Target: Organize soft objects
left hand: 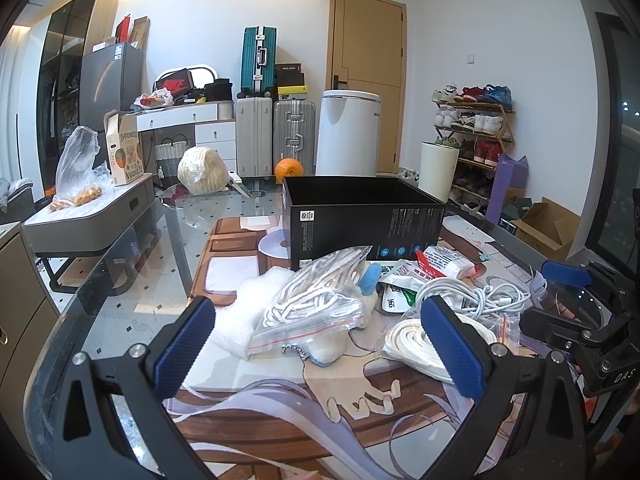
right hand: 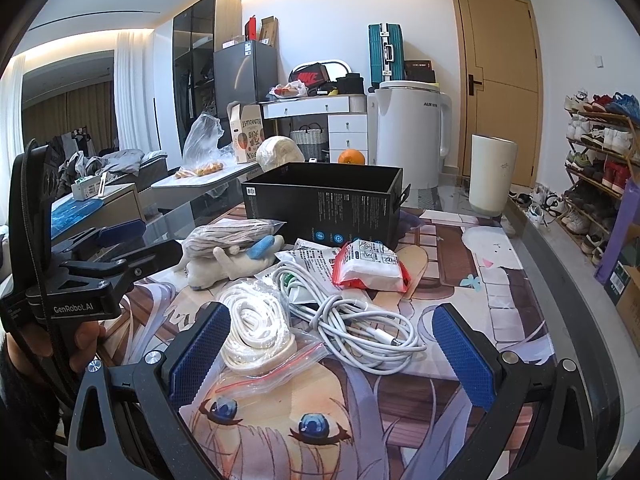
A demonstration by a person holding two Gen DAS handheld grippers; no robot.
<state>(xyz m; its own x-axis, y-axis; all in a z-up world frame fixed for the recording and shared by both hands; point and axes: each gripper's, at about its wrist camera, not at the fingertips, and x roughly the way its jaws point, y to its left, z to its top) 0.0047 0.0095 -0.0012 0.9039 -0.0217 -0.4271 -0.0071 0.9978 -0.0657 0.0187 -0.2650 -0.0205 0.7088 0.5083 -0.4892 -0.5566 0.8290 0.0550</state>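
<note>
**Grippers poised over a heap of soft goods, black box waiting**

Left wrist view: the left gripper (left hand: 318, 354) hangs over the mat (left hand: 280, 412) with its blue pads spread wide and nothing between them; straight ahead lies a zip bag of grey cord (left hand: 316, 300), resting partly on white foam (left hand: 256, 308) and on a plush toy (left hand: 370, 276), of which only a blue part and a pale edge show; to the right sit a bag of white rope (left hand: 408, 344), a tangle of white cable (left hand: 476, 296) and a red-and-white packet (left hand: 446, 260); the open black box (left hand: 360, 224) stands just behind the heap, apparently set there as the place to put them; the right gripper (left hand: 576, 300) shows at the right edge, from the side.

Right wrist view: the right gripper (right hand: 330, 346) likewise hangs wide open and empty, its pads either side of the rope bag (right hand: 256, 328) and the cable (right hand: 360, 320), neither touched; the packet (right hand: 370, 266) lies beyond, near the box (right hand: 324, 204); the plush (right hand: 224, 264) lies under the cord bag (right hand: 236, 234) to the left; the left gripper (right hand: 120, 240) reaches in from the left edge, its opening unclear from this side.

Judging by the layout, sorting has barely begun: everything soft lies outside the box, and each gripper is lined up on the bag nearest it.
</note>
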